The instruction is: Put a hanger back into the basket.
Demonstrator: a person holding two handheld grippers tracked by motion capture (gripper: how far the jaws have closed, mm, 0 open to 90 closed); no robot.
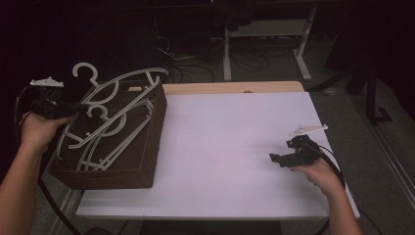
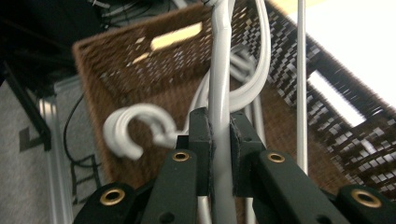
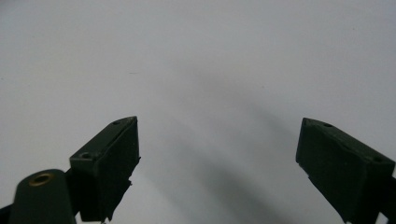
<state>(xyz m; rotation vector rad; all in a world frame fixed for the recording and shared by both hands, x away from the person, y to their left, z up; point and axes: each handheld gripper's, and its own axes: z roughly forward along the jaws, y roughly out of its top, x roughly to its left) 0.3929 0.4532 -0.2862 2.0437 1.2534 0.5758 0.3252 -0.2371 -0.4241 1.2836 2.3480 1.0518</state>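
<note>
At the left edge of the high view, your left gripper (image 1: 80, 106) is clamped on a white plastic hanger (image 1: 113, 98), its jaws drawn in tight with only the hanger's bar between them. The left gripper view shows this up close: the 2 black pads (image 2: 204, 140) press on either side of a pale rod of the hanger (image 2: 219, 93), which runs straight up through the middle of the frame, with a curled hook (image 2: 135, 128) just to the left of the jaws. That hanger sits above a brown wicker basket (image 1: 142, 161) at the left of the counter (image 1: 235, 147), where several more white hangers (image 1: 105, 142) lie piled inside, their hooks towards the upper left of the frame; I cannot tell exactly how many there are. The basket stands on the counter's left end, overhanging its edge. Moving right, the middle of the white counter is bare. At the lower right of the high view, your right gripper (image 1: 277, 159) rests low over the counter in your right hand (image 1: 318, 171), well apart from the basket. In the right gripper view its 2 jaws stand wide apart, with nothing but the white surface between them, so it holds nothing.
</note>
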